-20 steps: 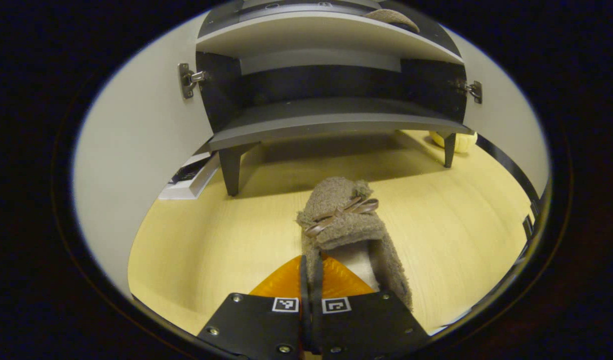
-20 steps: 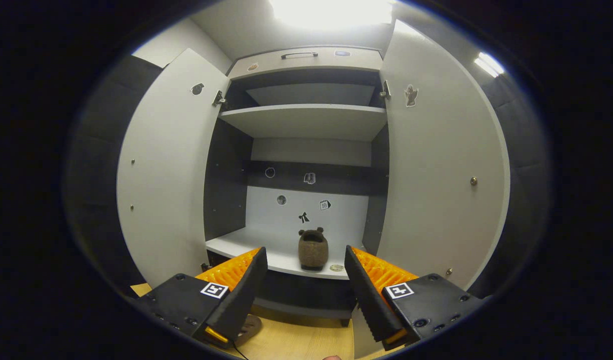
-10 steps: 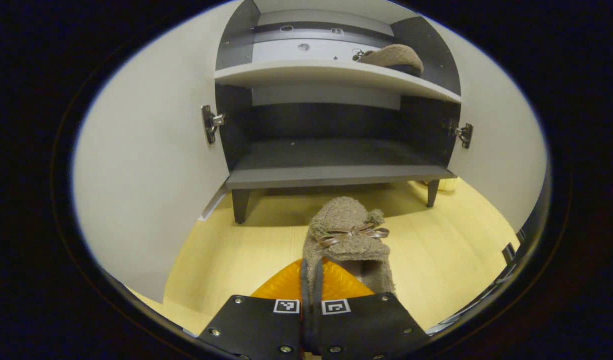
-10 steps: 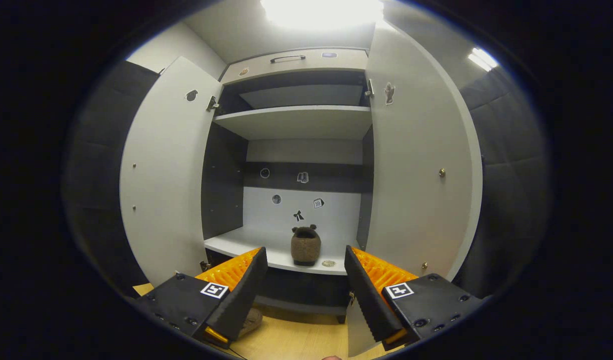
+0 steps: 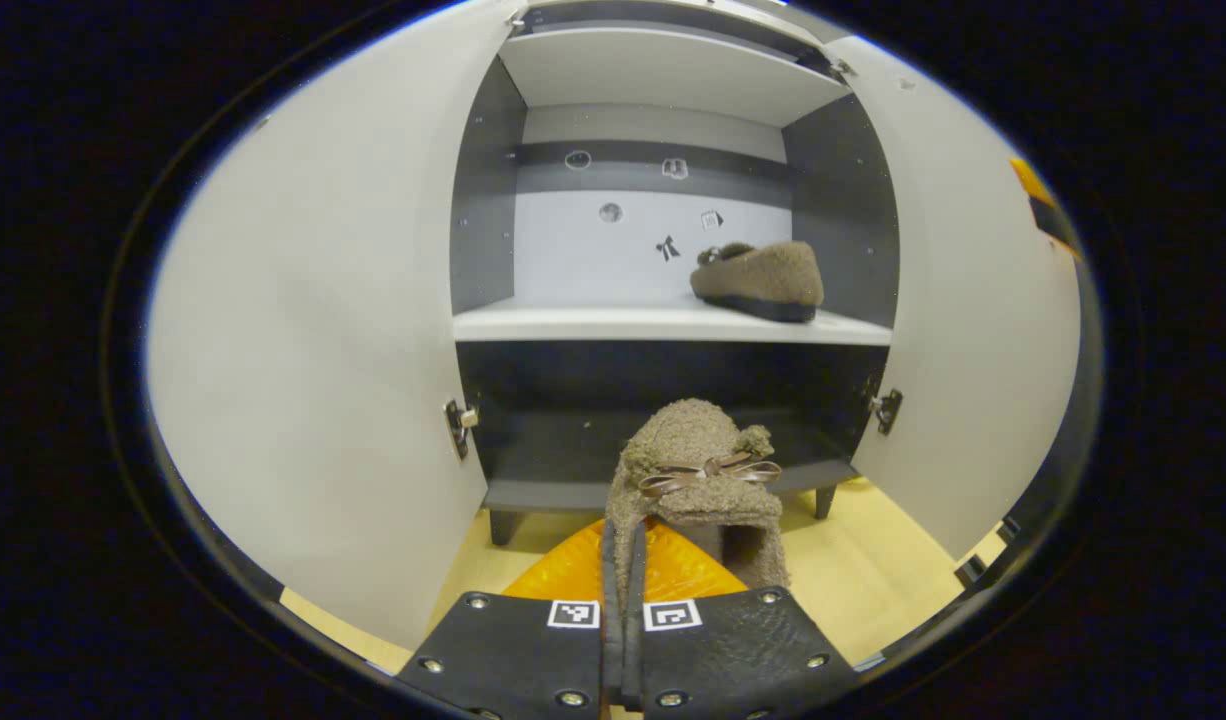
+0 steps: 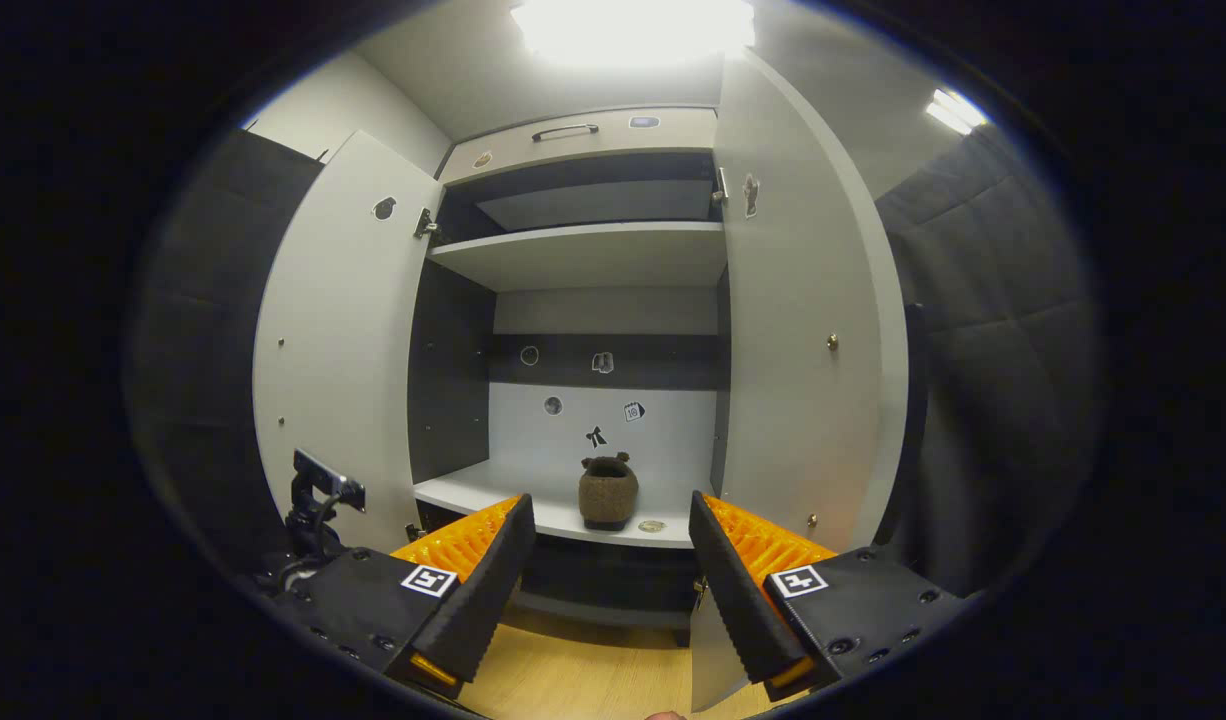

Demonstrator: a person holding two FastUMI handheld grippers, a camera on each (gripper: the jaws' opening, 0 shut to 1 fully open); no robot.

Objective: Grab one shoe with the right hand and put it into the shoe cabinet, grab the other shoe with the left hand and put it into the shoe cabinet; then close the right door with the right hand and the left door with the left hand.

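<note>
Higher now, left tool clenched on fuzzy shoe; right tool spread wide, empty.

The left claw is hiding the held shoe's heel; the stickers are reading too small.

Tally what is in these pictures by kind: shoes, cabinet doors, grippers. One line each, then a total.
Shoes: 2, one shoe on the shelf, one held shoe clamped in the left gripper.
Cabinet doors: 2, left door and right door, both open.
Grippers: 2, the left one and the right gripper, open.
Total: 6.
</note>
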